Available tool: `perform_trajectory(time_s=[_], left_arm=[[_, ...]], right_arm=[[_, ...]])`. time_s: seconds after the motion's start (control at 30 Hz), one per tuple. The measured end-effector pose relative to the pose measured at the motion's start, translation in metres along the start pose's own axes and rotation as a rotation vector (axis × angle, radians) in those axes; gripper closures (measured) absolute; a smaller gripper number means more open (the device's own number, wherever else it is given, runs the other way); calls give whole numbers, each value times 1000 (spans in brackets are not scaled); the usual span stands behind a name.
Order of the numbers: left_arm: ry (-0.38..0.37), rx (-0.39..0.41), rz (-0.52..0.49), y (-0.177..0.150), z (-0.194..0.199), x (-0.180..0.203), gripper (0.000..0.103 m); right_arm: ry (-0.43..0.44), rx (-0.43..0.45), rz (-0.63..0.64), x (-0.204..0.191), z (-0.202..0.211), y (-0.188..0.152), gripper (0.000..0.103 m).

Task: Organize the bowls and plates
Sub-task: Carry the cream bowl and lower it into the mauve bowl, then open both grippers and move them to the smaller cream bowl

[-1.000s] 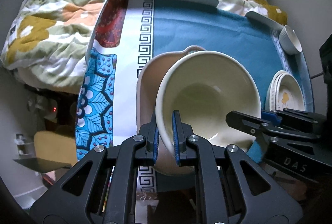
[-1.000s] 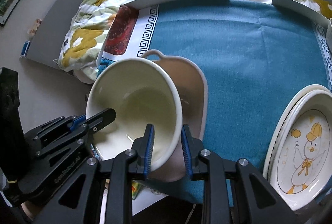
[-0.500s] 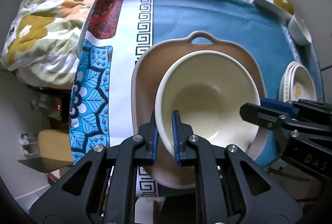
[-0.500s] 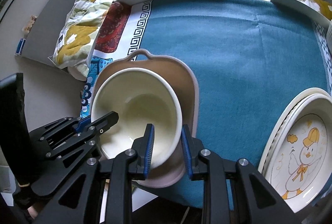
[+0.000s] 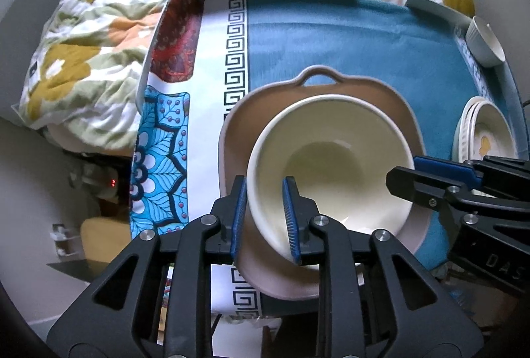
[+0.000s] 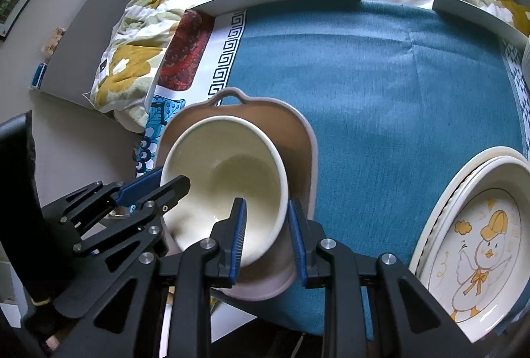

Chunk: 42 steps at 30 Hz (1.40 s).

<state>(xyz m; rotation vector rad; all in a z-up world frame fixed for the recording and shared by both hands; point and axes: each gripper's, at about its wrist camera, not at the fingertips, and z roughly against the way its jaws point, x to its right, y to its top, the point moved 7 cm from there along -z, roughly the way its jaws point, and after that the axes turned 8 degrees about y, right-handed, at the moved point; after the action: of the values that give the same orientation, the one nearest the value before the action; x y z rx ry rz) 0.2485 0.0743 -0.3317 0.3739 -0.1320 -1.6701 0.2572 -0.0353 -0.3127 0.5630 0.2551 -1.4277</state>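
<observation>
A cream bowl (image 5: 331, 166) (image 6: 232, 166) rests inside a pink handled dish (image 5: 265, 106) (image 6: 298, 139) near the front left corner of the blue tablecloth. My left gripper (image 5: 265, 219) (image 6: 162, 184) straddles the bowl's near-left rim. Its jaws are opening, and the pads stand a little off the wall between them. On the opposite rim, my right gripper (image 6: 266, 225) (image 5: 407, 172) is shut on the bowl's wall.
A stack of plates with a duck picture (image 6: 480, 242) (image 5: 487, 139) lies at the right. A small white ribbed bowl (image 5: 485, 43) sits at the far right corner. A flowered quilt (image 5: 99, 43) lies beyond the table's left and far edges. The blue tablecloth (image 6: 381, 76) spreads between.
Both grippers brought the tilted cream bowl down into the pink dish, where it now sits nearly level. The left jaws have widened off the rim; the right grip is unchanged.
</observation>
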Motion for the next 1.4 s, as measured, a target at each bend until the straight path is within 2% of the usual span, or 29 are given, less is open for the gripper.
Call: perform_trajectory(time_s=[0.13, 0.23, 0.47, 0.5, 0.53, 0.57, 0.6, 0.63, 0.67, 0.7, 0.73, 0.77, 0.8, 0.83, 0.87, 0.97, 1.03, 1.13, 1.27, 1.4], left_arm=[[-1, 9, 2, -1, 7, -1, 83], [-29, 31, 21, 1, 25, -2, 83], [-125, 198, 34, 18, 103, 12, 81], [-146, 232, 25, 23, 116, 20, 74], [-155, 256, 20, 26, 124, 25, 56], [-169, 305, 13, 32, 137, 33, 43], [-177, 330, 11, 36, 144, 40, 20], [-194, 364, 8, 41, 152, 48, 10], [-222, 396, 4, 46, 161, 58, 9], [-249, 407, -3, 50, 166, 67, 8], [-287, 404, -15, 56, 170, 82, 8], [-310, 396, -25, 62, 172, 95, 8], [-325, 390, -33, 67, 173, 106, 8], [-332, 389, -38, 71, 174, 115, 8], [-345, 398, -47, 77, 177, 130, 8], [-366, 431, -73, 90, 185, 162, 7], [-361, 430, -96, 104, 184, 187, 2], [-356, 416, -109, 129, 174, 225, 2], [-380, 338, -130, 163, 144, 279, 2], [-380, 220, -161, 195, 94, 329, 3]], right_arm=[[13, 19, -12, 2, 8, -2, 79], [27, 59, -9, -1, 25, 0, 79], [65, 232, -7, 6, 106, -4, 79], [57, 265, -17, 13, 121, -6, 79], [47, 289, -25, 19, 133, -9, 79], [32, 315, -35, 25, 147, -12, 79], [9, 342, -47, 34, 161, -16, 79], [-14, 361, -58, 42, 173, -18, 79], [-43, 380, -69, 51, 185, -22, 79], [-79, 397, -82, 62, 198, -28, 73], [-109, 410, -95, 72, 209, -32, 66], [-135, 423, -111, 82, 220, -37, 46], [-153, 436, -126, 92, 231, -40, 19], [-162, 451, -136, 103, 242, -42, 8], [-169, 458, -141, 111, 250, -42, 1], [-217, 492, -176, 144, 271, -42, 1], [-196, 458, -216, 171, 276, -38, 0], [-169, 505, -277, 208, 282, -28, 0], [-91, 488, -333, 253, 267, -11, 1], [-16, 483, -407, 298, 244, 12, 12]])
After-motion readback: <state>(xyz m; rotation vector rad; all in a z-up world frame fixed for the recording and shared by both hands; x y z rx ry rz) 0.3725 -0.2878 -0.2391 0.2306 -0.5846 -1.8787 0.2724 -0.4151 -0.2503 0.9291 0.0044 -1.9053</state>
